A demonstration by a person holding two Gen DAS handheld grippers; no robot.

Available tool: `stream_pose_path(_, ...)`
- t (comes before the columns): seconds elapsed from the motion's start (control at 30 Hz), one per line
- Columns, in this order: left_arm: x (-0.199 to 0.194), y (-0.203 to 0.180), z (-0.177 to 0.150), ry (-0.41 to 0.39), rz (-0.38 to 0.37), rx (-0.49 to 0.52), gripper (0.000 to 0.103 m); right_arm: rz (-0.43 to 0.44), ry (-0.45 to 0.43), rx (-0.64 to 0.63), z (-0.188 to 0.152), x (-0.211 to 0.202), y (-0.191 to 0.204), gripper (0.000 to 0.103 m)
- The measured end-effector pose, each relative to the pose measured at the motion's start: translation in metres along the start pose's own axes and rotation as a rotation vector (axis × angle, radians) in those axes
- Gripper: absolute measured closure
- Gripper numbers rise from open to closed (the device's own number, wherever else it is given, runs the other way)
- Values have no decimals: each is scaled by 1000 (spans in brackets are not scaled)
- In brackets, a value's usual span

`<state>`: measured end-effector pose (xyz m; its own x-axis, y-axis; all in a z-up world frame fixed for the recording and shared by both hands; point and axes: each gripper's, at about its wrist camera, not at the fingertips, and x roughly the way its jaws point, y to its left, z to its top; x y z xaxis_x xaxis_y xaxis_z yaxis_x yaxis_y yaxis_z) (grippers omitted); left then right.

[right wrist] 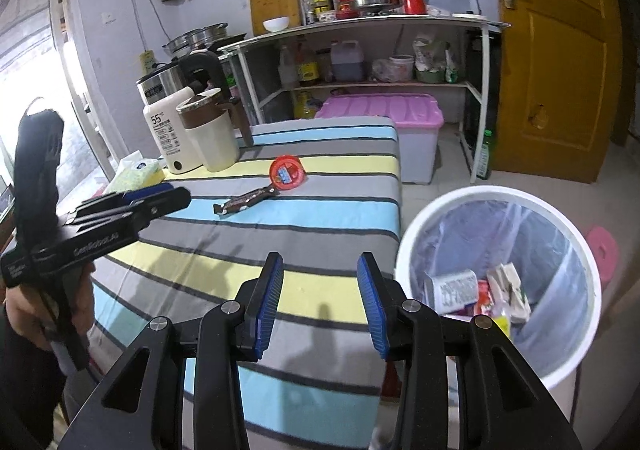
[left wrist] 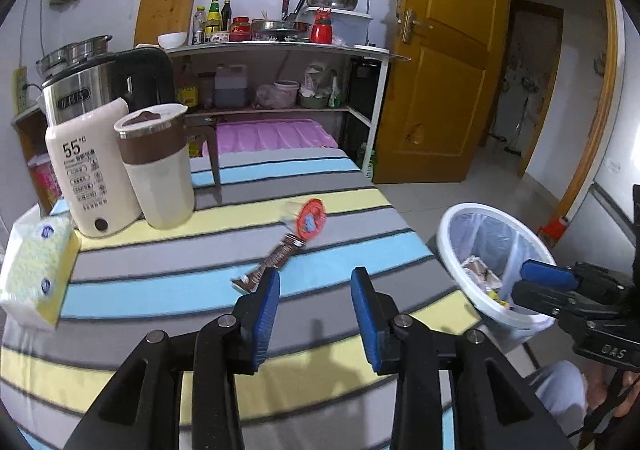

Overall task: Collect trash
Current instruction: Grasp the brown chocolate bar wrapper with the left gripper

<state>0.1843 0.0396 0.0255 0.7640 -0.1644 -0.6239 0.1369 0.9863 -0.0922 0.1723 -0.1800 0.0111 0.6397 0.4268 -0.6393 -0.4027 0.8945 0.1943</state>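
A brown snack wrapper (left wrist: 269, 265) lies on the striped tablecloth (left wrist: 160, 290), and a small cup with a red foil lid (left wrist: 306, 218) lies on its side just beyond it. Both also show in the right wrist view, the wrapper (right wrist: 245, 202) and the cup (right wrist: 286, 172). My left gripper (left wrist: 315, 274) is open and empty, its left pad close to the wrapper's near end. My right gripper (right wrist: 320, 262) is open and empty above the table's right edge, beside the white trash bin (right wrist: 420, 221), which holds several pieces of trash.
A white kettle base (left wrist: 90, 173), a brown-and-cream jug (left wrist: 160, 165) and a tissue pack (left wrist: 34, 270) stand at the table's far left. A pink-lidded storage box (right wrist: 384, 109) and a shelf rack (right wrist: 360, 49) stand behind. A yellow door (left wrist: 444, 69) is at the right.
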Motion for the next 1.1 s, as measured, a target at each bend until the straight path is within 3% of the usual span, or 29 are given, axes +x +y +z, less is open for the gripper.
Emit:
stream_pose_path(0.2,34,15,9,39,3,39,63,10,17,-7,8,17,2,63)
stream_pose_path(0.63,119,36,-2,213,43,58,63,16,48,-17,22,47,4,63)
stream_pose_path(0.77,121,36,-5,218,45,52,64,18,54,-14,25,53,4,63)
stream_pose_path(0.83,121,39,-5,216,51,40,76,22,55,-15,27,57,6,63)
stream_pose_path(0.9,118,41,-7,214,52,25,81,23,54,-18,29,59,7,63)
stream_pose_path(1.1,106,45,-11,208,38,-26,82,33,56,-32,35,66,12,63)
